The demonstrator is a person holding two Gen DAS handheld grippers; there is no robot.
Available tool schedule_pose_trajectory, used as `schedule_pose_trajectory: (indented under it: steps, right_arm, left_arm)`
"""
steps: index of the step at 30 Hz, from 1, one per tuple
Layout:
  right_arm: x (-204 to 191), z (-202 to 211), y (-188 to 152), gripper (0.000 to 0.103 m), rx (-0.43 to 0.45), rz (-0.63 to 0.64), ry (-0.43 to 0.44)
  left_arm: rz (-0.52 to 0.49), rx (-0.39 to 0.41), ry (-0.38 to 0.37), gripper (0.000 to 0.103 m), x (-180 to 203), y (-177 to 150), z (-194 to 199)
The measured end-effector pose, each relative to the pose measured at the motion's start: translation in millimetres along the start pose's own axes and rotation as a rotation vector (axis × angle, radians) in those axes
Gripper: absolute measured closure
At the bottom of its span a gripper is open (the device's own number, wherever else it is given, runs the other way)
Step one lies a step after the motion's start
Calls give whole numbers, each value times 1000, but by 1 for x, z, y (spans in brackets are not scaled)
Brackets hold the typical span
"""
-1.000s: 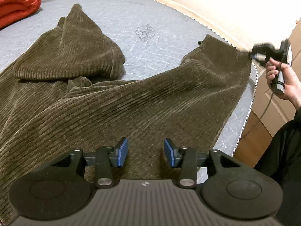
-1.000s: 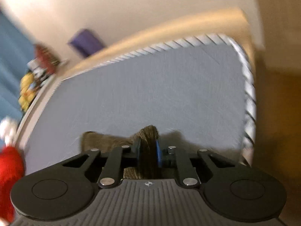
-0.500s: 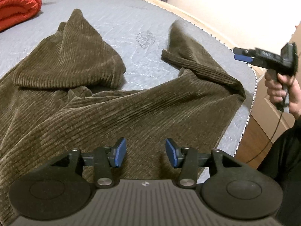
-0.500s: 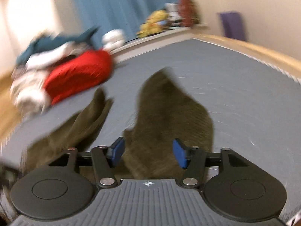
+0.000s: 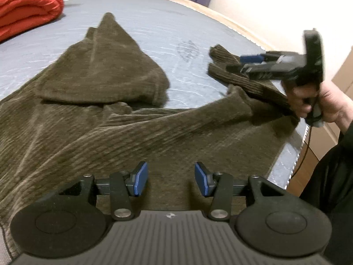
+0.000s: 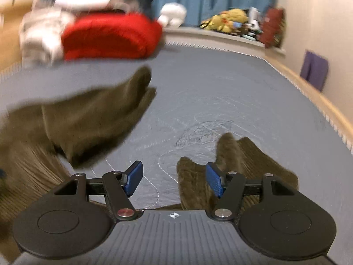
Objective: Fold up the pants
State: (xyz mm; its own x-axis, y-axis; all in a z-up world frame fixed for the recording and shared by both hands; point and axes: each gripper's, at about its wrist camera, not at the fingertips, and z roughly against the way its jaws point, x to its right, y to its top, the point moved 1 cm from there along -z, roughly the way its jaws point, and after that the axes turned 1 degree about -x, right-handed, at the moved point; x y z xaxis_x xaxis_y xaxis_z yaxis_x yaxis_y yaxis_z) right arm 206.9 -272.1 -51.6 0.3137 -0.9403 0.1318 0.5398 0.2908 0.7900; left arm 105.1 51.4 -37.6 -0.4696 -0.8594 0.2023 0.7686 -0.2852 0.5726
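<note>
Brown corduroy pants [image 5: 114,119] lie spread on a grey mattress [image 5: 154,22]. One leg end is folded into a peak at the upper left [image 5: 103,66]. The other leg end lies flipped back at the right [image 5: 238,75]. My left gripper [image 5: 168,178] is open and empty just above the pants near the front. My right gripper [image 5: 237,64] is open and empty over the flipped leg end. In the right wrist view my right gripper [image 6: 174,178] hovers above the mattress with that leg end [image 6: 231,161] under its right finger [image 6: 215,180].
A red folded duvet [image 5: 24,8] lies at the mattress's far left, with piled clothes [image 6: 66,6] by it. The mattress edge [image 5: 284,161] drops off at the right beside a wooden cabinet [image 5: 339,101]. Soft toys [image 6: 229,19] line the far ledge.
My right gripper let go of the leg end it was pinching, flipped it back onto the mattress, opened, and swung in over the bed. My left gripper barely moved.
</note>
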Motion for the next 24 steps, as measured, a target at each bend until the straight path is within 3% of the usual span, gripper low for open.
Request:
schedule_pose_trajectory:
  steps: [4, 5, 6, 7, 9, 11, 15, 19, 21, 24]
  right_arm:
    - [-16, -42, -1, 45, -101, 111, -118]
    - [-16, -50, -1, 55, -122, 113, -119]
    - [-15, -56, -4, 78, -143, 108, -105]
    - [-13, -61, -6, 89, -166, 108, -100]
    - [-9, -60, -8, 92, -161, 96, -111]
    - [6, -39, 0, 92, -87, 17, -90]
    - [74, 46, 6, 93, 207, -300, -78]
    - [165, 127, -47, 93, 435, -713, -279]
    - [207, 150, -91, 93, 431, -926, -452]
    - [256, 156, -155, 93, 287, -1186, -668]
  left_arm:
    - [32, 11, 17, 51, -15, -1, 6]
    - [38, 13, 21, 51, -19, -1, 7]
    - [43, 14, 24, 51, -21, -1, 8]
    - [49, 16, 26, 51, -23, 0, 9]
    - [57, 22, 25, 51, -27, 2, 10]
    - [62, 32, 16, 51, -27, 5, 13]
    - [56, 47, -4, 51, -21, 11, 14]
    - [36, 52, -28, 50, -9, 15, 14]
    - [23, 48, -39, 50, -3, 15, 11]
    - [-7, 25, -49, 50, 7, 12, 3]
